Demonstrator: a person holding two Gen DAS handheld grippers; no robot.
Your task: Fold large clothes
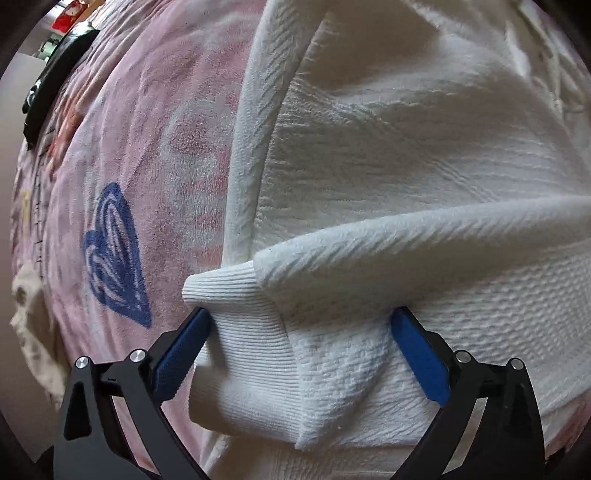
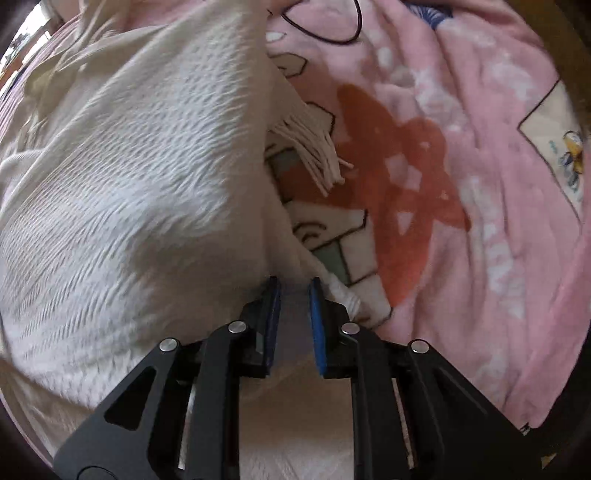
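Pink printed blanket (image 1: 155, 147) w/ blue heart (image 1: 116, 254); black cable (image 2: 325, 33) on blanket, top of right view.

Both wrist views close above, facing steeply down, sharing white garment (image 1: 406, 147) on pink blanket (image 2: 480, 184)

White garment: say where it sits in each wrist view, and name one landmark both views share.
Left wrist view: the white garment fills the centre and right, its ribbed cuff between the open left tongs.
Right wrist view: it fills the left half, a fold of it between the nearly closed right tongs, with a fringe at its edge.
Shared landmark: the pink printed blanket underneath.
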